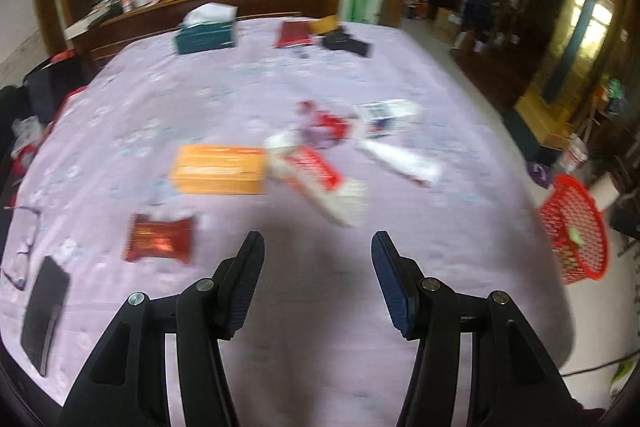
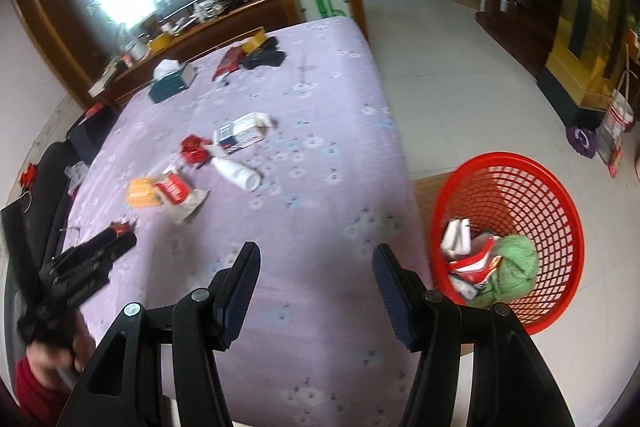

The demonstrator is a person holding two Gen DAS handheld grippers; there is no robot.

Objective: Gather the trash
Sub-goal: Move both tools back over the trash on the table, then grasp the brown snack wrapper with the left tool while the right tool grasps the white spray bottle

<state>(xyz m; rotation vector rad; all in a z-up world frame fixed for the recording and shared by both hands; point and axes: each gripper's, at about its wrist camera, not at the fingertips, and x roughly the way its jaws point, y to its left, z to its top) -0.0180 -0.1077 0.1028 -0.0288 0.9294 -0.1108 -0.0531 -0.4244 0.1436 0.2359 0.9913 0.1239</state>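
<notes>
- Bed (image 2: 320, 155), lilac floral sheet, trash scattered mid-bed: orange box (image 1: 218, 169), red-white wrapper (image 1: 316, 175), white bottle (image 2: 236, 171), red packet (image 1: 160, 239).
- Red mesh basket (image 2: 556, 195) on floor beside bed, already holding green cloth and wrappers.
- Teal tissue box (image 1: 204, 35) at far end.
- Left gripper (image 1: 318, 279), right gripper (image 2: 316, 287): jaws apart, nothing between.
- Left view blurred; labels unreadable.

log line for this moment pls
left gripper: open, empty | right gripper: open, empty | red basket: on floor, holds trash | orange box: on bed
</notes>
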